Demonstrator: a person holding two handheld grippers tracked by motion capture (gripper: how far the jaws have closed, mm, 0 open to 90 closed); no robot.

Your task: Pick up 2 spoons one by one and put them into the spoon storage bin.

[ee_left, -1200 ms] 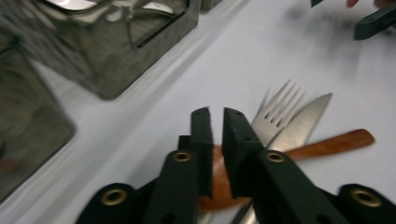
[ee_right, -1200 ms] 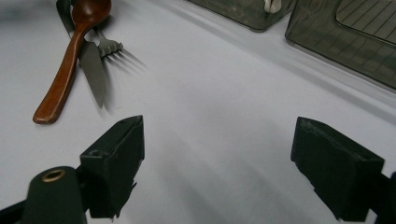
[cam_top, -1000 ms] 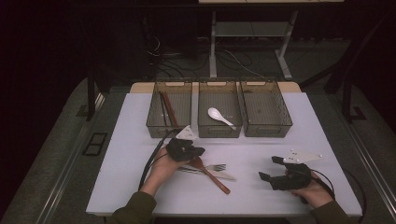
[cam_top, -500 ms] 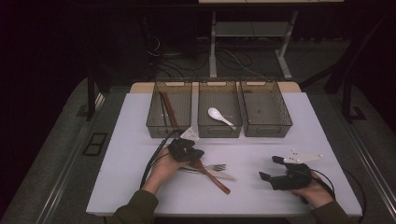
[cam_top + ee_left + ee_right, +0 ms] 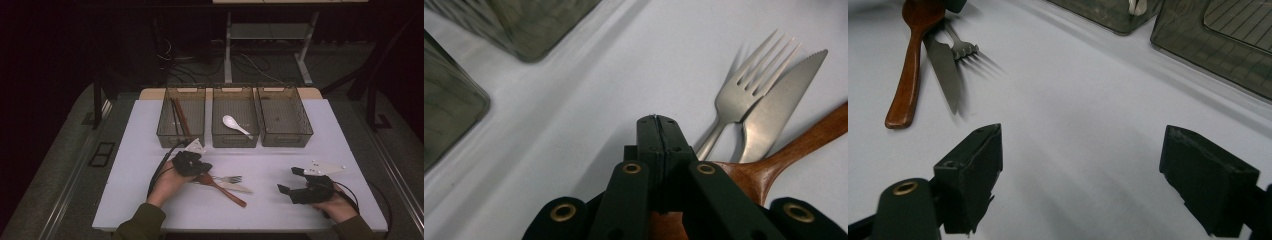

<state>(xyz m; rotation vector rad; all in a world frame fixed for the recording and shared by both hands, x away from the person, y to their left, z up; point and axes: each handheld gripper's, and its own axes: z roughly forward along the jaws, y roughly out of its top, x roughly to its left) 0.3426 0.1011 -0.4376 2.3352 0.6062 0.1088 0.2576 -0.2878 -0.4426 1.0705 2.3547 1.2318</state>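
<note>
hovering at centre-left of the high view, the left hand-held gripper (image 5: 192, 163) has its jaws pressed together, empty, over the wooden spoon (image 5: 769, 170), which lies on the bench (image 5: 280, 160) touching the knife (image 5: 774, 107) and fork (image 5: 744, 87). the right hand-held gripper (image 5: 1080, 175) gapes empty. a grab here could drag the neighbours along.

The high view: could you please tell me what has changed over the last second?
Almost nothing has visibly changed. The left gripper stays with its jaws closed over the bowl end of the wooden spoon, beside the fork and knife. The right gripper stays open above the table, holding nothing. The white spoon remains in the middle bin.
</note>
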